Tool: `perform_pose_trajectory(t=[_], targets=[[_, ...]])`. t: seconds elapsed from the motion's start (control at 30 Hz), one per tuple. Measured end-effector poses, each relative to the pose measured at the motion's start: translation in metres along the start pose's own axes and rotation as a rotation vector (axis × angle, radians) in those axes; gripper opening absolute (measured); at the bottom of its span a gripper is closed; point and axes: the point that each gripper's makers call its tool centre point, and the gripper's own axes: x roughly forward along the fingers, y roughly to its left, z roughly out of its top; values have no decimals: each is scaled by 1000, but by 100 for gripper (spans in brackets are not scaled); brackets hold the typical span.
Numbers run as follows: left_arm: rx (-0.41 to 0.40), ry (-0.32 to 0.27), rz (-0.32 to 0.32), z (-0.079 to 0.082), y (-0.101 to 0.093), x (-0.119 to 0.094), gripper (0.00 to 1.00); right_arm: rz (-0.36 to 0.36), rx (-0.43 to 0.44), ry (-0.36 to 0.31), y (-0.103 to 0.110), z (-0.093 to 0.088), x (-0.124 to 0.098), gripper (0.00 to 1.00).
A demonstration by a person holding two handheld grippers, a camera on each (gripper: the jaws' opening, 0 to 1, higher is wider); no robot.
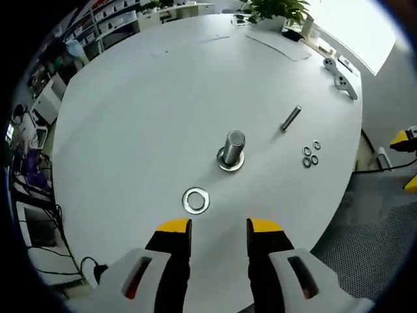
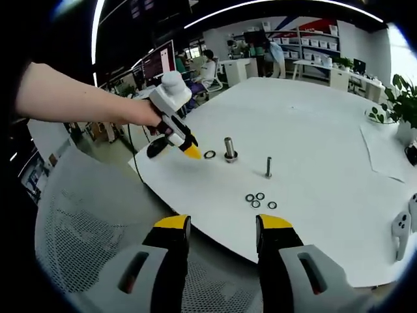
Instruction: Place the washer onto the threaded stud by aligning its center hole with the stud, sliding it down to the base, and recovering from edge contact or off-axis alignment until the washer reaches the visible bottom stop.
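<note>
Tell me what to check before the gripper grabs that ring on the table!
1. Left gripper open: ok, jaws spread, nothing between them.
2. Loose washer free to grab: ok, lying flat on the white table, just ahead of the jaws.
3. Washer centred between the jaws: not ok, it sits toward the left jaw.
4. Threaded stud upright: ok.
5. Stud free of washers: not ok, one washer already rests at its base.
6. Right gripper out of the way: ok, open and back off the table edge.
</note>
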Motion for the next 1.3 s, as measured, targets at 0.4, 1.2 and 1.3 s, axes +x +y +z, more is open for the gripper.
perform_pose_trajectory(t=[0.4,1.2,1.3], targets=[[12,11,4,6,10,6,32,-34,25,25,-7,-7,-1,44],[98,165,8,-6,19,44,31,-55,66,10,-13,-6,-3,44],[138,180,19,-6,18,46,29,-56,63,13,-13,-6,-3,44]])
